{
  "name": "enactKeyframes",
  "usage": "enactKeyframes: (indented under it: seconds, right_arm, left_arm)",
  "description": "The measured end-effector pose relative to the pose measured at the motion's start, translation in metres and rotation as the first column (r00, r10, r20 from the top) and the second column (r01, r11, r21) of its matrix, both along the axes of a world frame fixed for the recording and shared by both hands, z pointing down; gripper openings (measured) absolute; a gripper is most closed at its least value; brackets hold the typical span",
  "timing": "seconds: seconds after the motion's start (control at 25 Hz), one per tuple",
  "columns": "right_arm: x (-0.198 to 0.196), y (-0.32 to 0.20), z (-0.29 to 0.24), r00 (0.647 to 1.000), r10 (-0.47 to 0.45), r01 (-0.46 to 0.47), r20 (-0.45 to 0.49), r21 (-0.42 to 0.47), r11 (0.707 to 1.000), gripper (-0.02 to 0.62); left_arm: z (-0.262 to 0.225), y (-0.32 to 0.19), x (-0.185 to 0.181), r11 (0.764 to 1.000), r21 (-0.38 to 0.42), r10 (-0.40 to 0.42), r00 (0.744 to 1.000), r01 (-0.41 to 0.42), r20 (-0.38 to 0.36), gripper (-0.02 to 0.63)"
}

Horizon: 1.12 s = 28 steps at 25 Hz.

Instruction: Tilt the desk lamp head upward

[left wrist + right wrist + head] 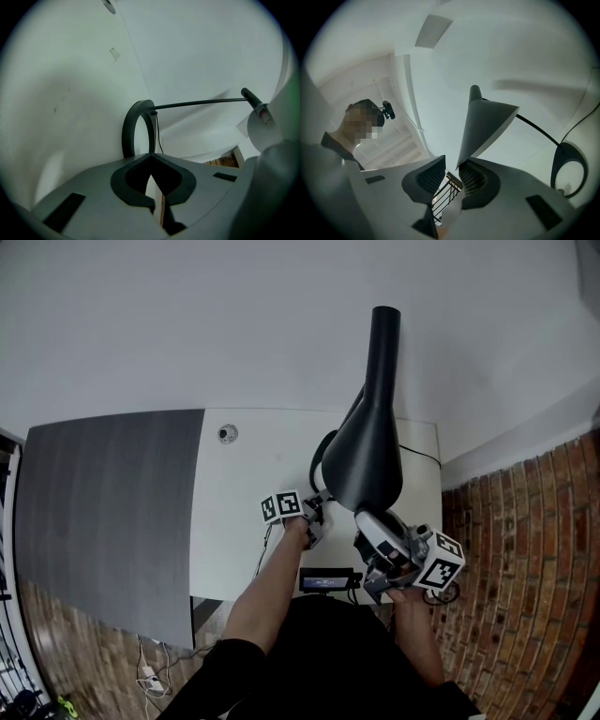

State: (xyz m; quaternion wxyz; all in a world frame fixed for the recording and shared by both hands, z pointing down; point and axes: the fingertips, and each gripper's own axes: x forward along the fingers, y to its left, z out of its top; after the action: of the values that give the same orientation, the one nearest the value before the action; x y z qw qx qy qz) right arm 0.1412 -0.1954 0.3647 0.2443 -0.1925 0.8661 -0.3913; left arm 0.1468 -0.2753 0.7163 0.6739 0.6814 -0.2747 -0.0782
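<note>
My right hand-held gripper (452,164) is holding its jaws apart, with the lower rim of the black desk lamp head (486,127) sitting between them, just beside one pad and unclamped. My left hand-held gripper (150,157) is pointing, jaws closed and empty, at the lamp's ring base (137,126), which is standing on the white worktop (244,512). Beyond, a thin lamp arm (197,103) is running off from the ring.

Dim, even light; fisheye-warped, vignetted edges.
</note>
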Motion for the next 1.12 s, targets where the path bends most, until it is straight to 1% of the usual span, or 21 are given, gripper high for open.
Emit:
enactKeyframes:
  seconds: [1.12]
  right_arm:
    - [-0.001, 0.014, -0.052, 1.0, -0.018, 0.016, 0.013, 0.132, 0.991, 0.092]
  left_arm:
    - [-0.001, 0.0, 0.0, 1.0, -0.001, 0.0, 1.0, 0.0, -0.001, 0.009]
